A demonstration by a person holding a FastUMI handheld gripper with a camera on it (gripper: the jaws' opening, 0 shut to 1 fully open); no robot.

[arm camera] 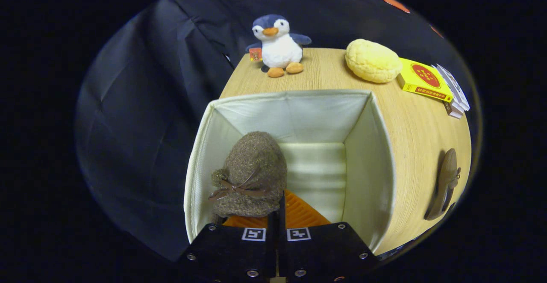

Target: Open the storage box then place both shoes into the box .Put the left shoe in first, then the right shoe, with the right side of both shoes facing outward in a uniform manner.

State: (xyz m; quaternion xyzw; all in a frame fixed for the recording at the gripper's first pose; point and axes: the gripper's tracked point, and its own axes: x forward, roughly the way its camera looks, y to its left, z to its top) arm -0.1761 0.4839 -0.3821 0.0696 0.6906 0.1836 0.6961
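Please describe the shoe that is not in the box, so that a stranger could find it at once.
On the wooden table, right of the open storage box, one brown shoe lies alone near the edge. Its twin is inside the box, at the shut gripper.

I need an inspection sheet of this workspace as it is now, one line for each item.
Surface: wooden table.
Job's things: open storage box; one brown shoe over it, held at its rear rim; second shoe on the table beside the box.
Clutter: plush penguin, yellow bun, stacked books, all beyond the box.
Grippers: gripper shut on the shoe.
Cables: nothing seen.
Surroundings: black cloth wall.
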